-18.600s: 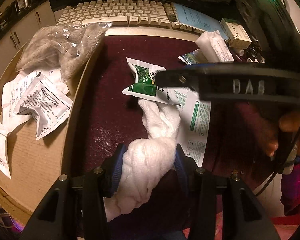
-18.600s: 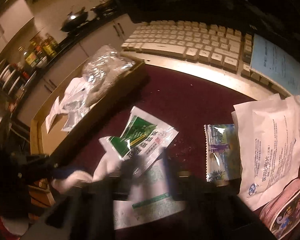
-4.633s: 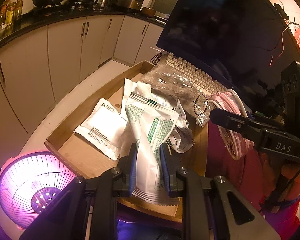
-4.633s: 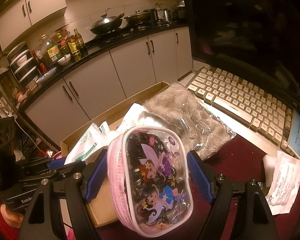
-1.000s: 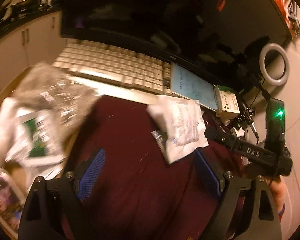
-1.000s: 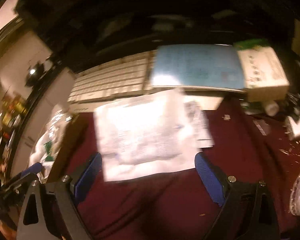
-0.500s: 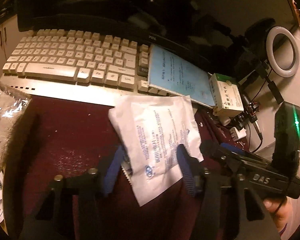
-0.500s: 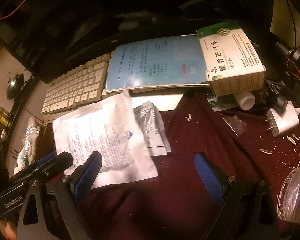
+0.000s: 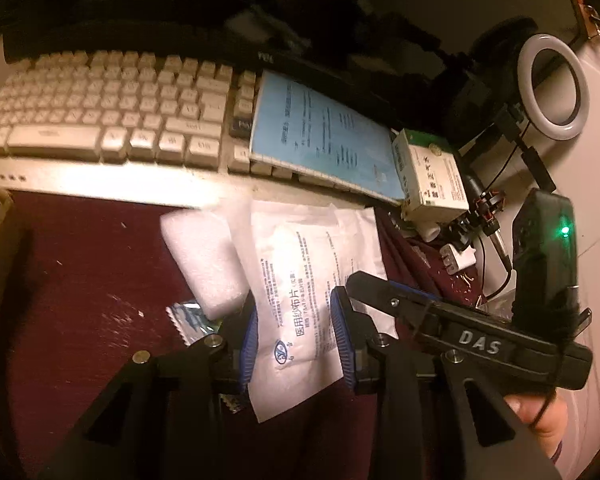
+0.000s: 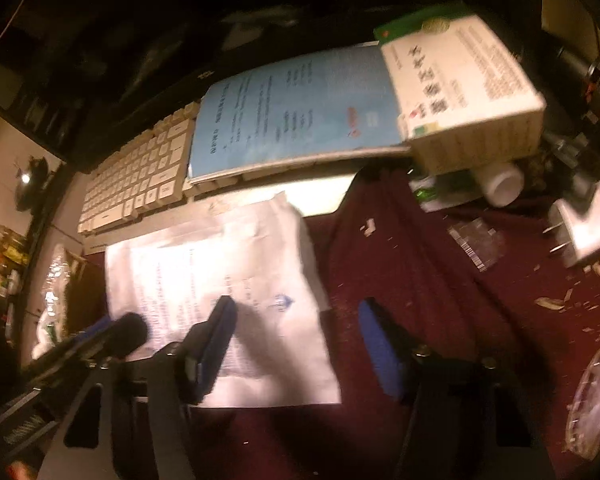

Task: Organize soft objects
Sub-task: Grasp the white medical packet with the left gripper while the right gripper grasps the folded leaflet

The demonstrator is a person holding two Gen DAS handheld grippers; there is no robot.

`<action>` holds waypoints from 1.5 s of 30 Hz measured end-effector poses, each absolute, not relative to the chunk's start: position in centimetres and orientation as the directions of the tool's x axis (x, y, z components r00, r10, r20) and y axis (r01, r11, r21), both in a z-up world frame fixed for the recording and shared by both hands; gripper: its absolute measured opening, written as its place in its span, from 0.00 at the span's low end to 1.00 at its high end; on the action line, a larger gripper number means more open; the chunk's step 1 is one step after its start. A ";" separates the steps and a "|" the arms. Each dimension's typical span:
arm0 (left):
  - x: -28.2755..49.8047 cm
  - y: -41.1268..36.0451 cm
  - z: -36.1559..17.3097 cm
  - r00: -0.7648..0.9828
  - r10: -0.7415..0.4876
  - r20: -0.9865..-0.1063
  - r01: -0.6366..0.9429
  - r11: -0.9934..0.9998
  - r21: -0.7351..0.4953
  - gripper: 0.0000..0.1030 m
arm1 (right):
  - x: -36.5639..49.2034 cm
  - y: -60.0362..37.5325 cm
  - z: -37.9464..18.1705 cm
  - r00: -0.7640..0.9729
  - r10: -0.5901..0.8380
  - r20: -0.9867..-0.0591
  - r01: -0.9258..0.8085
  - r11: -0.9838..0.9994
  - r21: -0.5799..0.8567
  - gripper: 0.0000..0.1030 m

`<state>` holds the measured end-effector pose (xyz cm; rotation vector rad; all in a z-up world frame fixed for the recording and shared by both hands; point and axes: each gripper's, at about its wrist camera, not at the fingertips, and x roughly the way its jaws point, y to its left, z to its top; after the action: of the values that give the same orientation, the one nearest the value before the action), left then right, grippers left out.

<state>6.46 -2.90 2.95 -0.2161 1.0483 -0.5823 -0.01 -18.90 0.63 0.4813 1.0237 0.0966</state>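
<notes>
My left tool (image 9: 294, 330) has just been closing onto the flat white printed gauze packet (image 9: 304, 280), my right tool (image 10: 296, 346) narrowing but unclamped; the slick film could slip or drag the small sachet (image 9: 190, 316) beneath along.

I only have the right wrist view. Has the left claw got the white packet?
Observer: Yes. The left claw has just been closing, and its pads now press the packet from both sides.
Operator: Anything else soft close by?
Observer: A blurred white pack lies against the packet's left edge.
Operator: Anything beneath?
Observer: A small blue-green sachet sticks out from under that pack.
</notes>
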 end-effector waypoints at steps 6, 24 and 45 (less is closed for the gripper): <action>6.1 -2.9 1.9 0.364 -0.555 -0.748 0.341 0.827 -0.447 0.16 | -0.1 -18.6 0.5 0.519 0.354 -0.778 0.142 0.862 0.486 0.59; -4.7 13.0 2.2 0.447 -0.518 -0.730 0.170 0.850 -0.499 0.10 | 0.7 -18.6 1.8 0.527 0.340 -0.779 0.133 0.872 0.470 0.74; -4.2 11.5 1.2 0.462 -0.513 -0.723 0.135 0.847 -0.514 0.48 | 2.2 -15.4 2.1 0.526 0.143 -0.839 0.092 0.970 0.223 0.43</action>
<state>-4.20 11.53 1.22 -0.4167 1.0188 -0.4132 2.24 -15.39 2.13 0.2529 1.0200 0.0305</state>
